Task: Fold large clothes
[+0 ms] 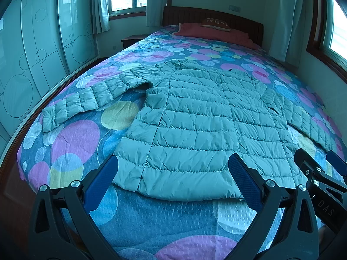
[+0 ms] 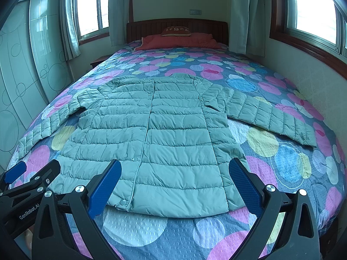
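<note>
A pale green quilted puffer jacket lies flat, front up, on the bed, both sleeves spread out to the sides; it also shows in the right wrist view. My left gripper is open and empty, hovering just short of the jacket's hem on its left half. My right gripper is open and empty, hovering just short of the hem on its right half. In the left wrist view the right gripper shows at the lower right. In the right wrist view the left gripper shows at the lower left.
The bed has a blue cover with coloured circles. A red pillow and wooden headboard are at the far end. A glass wardrobe runs along the left. A wall with a window is close on the right.
</note>
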`<state>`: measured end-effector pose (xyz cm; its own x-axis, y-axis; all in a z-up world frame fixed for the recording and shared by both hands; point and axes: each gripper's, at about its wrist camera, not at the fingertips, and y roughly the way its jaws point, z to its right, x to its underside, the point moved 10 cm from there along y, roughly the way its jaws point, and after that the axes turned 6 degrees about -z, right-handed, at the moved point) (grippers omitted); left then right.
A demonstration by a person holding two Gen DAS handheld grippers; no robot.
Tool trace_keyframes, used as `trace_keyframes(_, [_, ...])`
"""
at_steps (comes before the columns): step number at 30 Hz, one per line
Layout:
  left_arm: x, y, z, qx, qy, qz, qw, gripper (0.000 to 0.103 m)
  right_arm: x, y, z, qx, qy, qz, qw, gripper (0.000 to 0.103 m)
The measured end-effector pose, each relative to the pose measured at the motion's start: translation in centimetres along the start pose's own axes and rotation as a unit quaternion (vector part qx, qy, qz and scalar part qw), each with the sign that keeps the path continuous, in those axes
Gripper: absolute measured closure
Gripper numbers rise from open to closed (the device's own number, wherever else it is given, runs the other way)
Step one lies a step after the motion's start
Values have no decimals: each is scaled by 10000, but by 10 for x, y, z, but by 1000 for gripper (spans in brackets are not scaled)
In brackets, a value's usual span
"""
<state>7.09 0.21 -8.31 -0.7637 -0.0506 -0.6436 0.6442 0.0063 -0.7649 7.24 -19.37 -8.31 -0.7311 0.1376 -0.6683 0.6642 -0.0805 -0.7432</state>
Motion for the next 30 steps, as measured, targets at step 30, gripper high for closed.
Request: trace_keyframes(30, [4, 26, -26, 222, -558, -415, 9973, 2, -5, 20, 27, 77, 319, -122, 9994, 4])
